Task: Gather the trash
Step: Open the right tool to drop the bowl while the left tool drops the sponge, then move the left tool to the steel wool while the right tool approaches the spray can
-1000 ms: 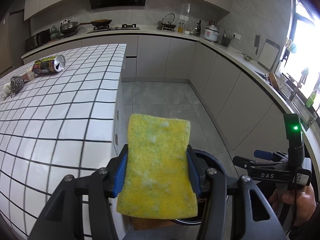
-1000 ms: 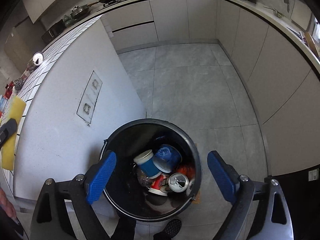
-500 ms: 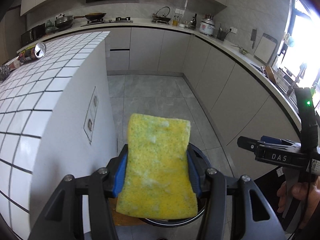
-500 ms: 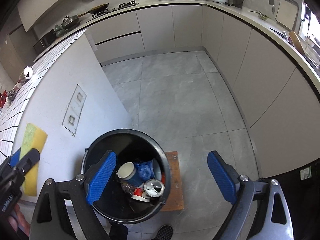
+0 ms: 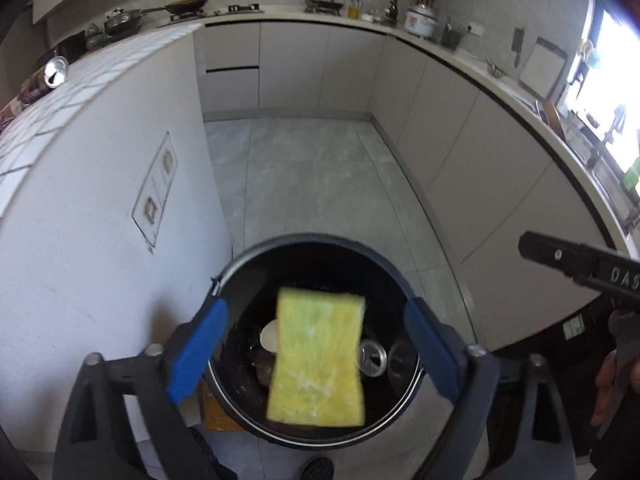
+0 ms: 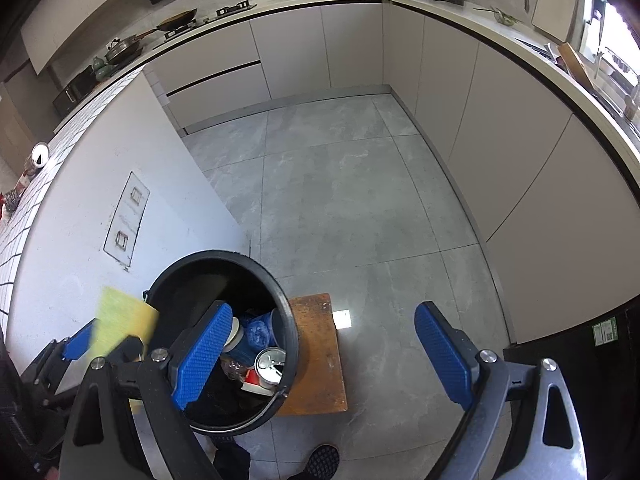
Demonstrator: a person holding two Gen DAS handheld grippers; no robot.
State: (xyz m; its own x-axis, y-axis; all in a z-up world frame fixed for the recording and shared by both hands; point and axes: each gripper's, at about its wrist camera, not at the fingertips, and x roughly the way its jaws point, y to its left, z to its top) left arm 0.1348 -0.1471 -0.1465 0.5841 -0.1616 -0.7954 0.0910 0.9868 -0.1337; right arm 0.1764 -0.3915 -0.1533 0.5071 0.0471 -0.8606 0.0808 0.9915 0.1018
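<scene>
A yellow sponge is loose in the air between the wide-open fingers of my left gripper, right above the black trash bin. It also shows blurred in the right wrist view at the bin's left rim. The bin holds a can, a blue-and-white cup and other trash. My right gripper is open and empty, to the right of the bin, over the floor.
The bin stands by a low wooden board against the white side of the tiled island. A can lies on the island top. Grey floor and cabinets lie beyond. A shoe is near the bin.
My left gripper moved from over the island to above the bin and opened, letting the sponge go. My right gripper shifted right, away from the bin.
</scene>
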